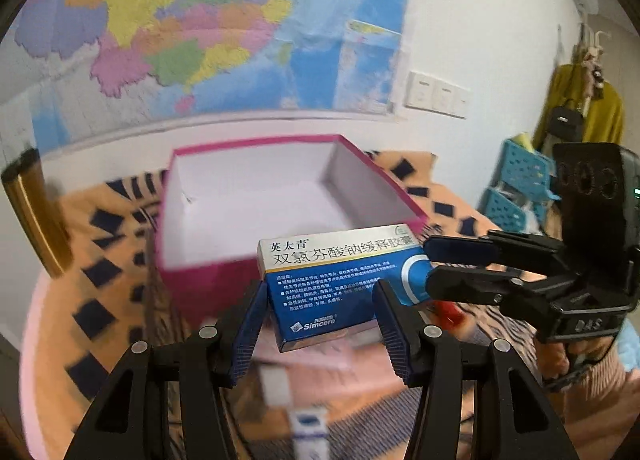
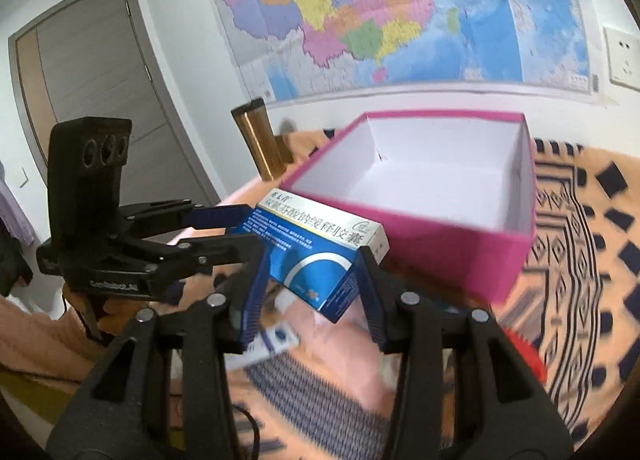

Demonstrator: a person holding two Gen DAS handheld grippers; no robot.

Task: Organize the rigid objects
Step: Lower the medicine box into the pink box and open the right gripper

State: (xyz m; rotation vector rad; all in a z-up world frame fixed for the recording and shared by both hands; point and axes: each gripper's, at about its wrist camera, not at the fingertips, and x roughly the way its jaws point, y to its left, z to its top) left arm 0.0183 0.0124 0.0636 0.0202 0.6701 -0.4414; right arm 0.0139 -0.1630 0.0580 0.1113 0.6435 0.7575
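Holding the blue medicine carton (image 1: 340, 284) up in front of the pink storage box (image 1: 248, 195), I have both tools on it at once. My left gripper (image 1: 320, 320) has its ribbed blue pads on the carton's two long side faces, and my right gripper (image 1: 430, 270) is clamped on the short end nearest that hand, one pad above and one below. Seen from the right wrist, the same carton (image 2: 320, 256) sits between that gripper's (image 2: 312, 292) pads with the left gripper (image 2: 244, 232) reaching in from the far end.

I judge this carton to be light, thin card with mostly air and blister strips inside, so it should feel stiff along its edges yet cave in if I squeeze the broad panels hard. Its glossy print looks a little slippery, but the ribbed pads ought to bite well enough. Best purchase is near the folded corners, where the card is doubled.

The pink storage box stands open and empty just behind the carton, its near wall almost touching the carton's far edge. Below the carton, other small packs (image 1: 308, 432) lie blurred on the patterned cloth (image 1: 100, 260)
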